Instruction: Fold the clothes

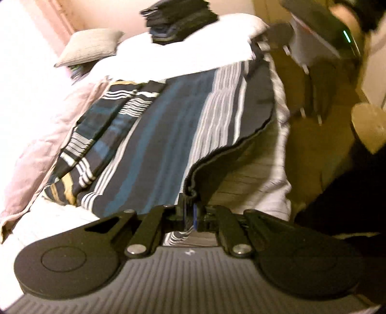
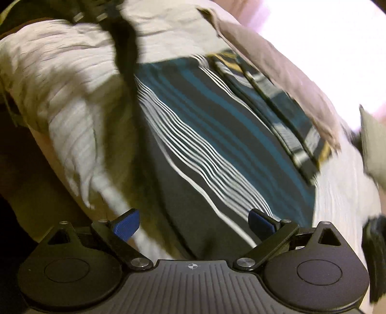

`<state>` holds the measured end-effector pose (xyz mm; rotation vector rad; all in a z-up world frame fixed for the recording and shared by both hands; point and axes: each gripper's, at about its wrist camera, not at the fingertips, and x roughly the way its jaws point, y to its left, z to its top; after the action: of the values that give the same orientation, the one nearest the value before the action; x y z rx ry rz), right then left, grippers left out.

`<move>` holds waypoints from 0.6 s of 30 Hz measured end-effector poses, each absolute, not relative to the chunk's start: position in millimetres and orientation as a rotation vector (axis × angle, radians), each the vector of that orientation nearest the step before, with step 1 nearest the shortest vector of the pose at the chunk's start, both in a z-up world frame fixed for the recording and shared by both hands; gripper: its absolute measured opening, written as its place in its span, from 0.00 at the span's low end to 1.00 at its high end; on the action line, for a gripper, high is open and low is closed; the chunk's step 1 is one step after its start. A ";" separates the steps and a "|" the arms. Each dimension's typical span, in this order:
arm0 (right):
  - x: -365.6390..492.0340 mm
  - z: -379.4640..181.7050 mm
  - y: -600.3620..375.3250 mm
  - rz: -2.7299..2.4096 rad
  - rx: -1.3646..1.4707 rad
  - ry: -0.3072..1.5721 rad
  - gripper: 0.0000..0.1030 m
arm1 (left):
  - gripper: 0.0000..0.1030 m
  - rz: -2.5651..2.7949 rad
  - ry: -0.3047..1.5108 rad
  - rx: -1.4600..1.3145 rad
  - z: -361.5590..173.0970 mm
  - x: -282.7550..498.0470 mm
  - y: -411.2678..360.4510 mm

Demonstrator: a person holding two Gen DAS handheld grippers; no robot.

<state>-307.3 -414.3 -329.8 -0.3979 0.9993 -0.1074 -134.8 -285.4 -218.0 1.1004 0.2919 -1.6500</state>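
A striped shirt [image 1: 168, 135], dark navy with teal and white bands, lies spread on the white bed [image 1: 255, 183]. My left gripper [image 1: 190, 215] is shut on the shirt's near hem corner. In the right wrist view the same shirt [image 2: 217, 149] fills the middle. My right gripper [image 2: 194, 225] is open, its blue pads [image 2: 127, 225] wide apart just above the shirt's dark edge, holding nothing. The right gripper's body also shows in the left wrist view [image 1: 320, 31] at the far end of the shirt.
A stack of dark folded clothes [image 1: 178, 21] sits on a white pillow at the back. A beige pillow [image 1: 89, 46] lies at the back left. A pink blanket [image 1: 48, 125] borders the shirt's left side. Wooden floor [image 1: 304, 135] lies to the right.
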 end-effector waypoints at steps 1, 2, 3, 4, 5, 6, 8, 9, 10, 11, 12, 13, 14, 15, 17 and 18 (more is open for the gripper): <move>-303.1 -334.4 -411.4 -0.089 -0.410 0.990 0.96 | 0.04 -1.646 0.302 1.096 -215.0 -133.1 -287.4; -299.9 -339.0 -409.0 -0.081 -0.425 0.982 0.95 | 0.04 -1.646 0.309 1.093 -213.1 -132.9 -288.0; -298.8 -343.0 -406.8 -0.081 -0.441 0.979 0.95 | 0.04 -1.646 0.315 1.092 -211.6 -132.8 -288.6; -298.7 -345.9 -406.7 -0.084 -0.458 0.977 0.95 | 0.04 -1.649 0.319 1.093 -211.1 -133.5 -288.9; -299.7 -348.7 -407.8 -0.100 -0.474 0.974 0.93 | 0.04 -1.652 0.322 1.095 -210.8 -134.2 -289.3; -302.1 -351.1 -411.0 -0.123 -0.490 0.979 0.75 | 0.04 -1.656 0.328 1.095 -211.0 -134.4 -289.8; -308.9 -356.4 -422.7 -0.158 -0.534 1.015 0.59 | 0.04 -1.660 0.343 1.091 -210.3 -133.8 -287.2; -314.9 -359.8 -428.8 -0.180 -0.563 1.023 0.59 | 0.04 -1.659 0.354 1.085 -210.7 -132.4 -285.8; -321.5 -362.8 -435.4 -0.188 -0.582 1.028 0.58 | 0.04 -1.658 0.365 1.080 -211.1 -131.1 -284.5; -329.2 -366.7 -442.9 -0.203 -0.616 1.033 0.56 | 0.04 -1.657 0.375 1.075 -211.5 -130.0 -283.0; -336.4 -370.8 -451.3 -0.209 -0.643 1.045 0.46 | 0.04 -1.652 0.386 1.072 -211.7 -129.7 -280.6; -342.1 -374.1 -460.5 -0.214 -0.661 1.066 0.41 | 0.04 -1.648 0.396 1.070 -212.1 -129.5 -278.5; -347.7 -377.2 -469.7 -0.220 -0.678 1.087 0.36 | 0.04 -1.646 0.400 1.072 -213.1 -129.4 -277.8; -351.5 -378.6 -476.6 -0.227 -0.692 1.097 0.36 | 0.04 -1.645 0.405 1.073 -213.9 -129.3 -277.2; -358.6 -380.7 -488.6 -0.236 -0.721 1.114 0.31 | 0.04 -1.644 0.415 1.074 -215.5 -129.0 -278.0; -360.4 -380.8 -492.2 -0.230 -0.730 1.128 0.22 | 0.04 -1.645 0.420 1.075 -216.5 -129.0 -278.6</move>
<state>-360.4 -492.2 -380.8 -0.7305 1.1278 -0.2303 -129.0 -278.6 -216.5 1.0749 0.4197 -1.6446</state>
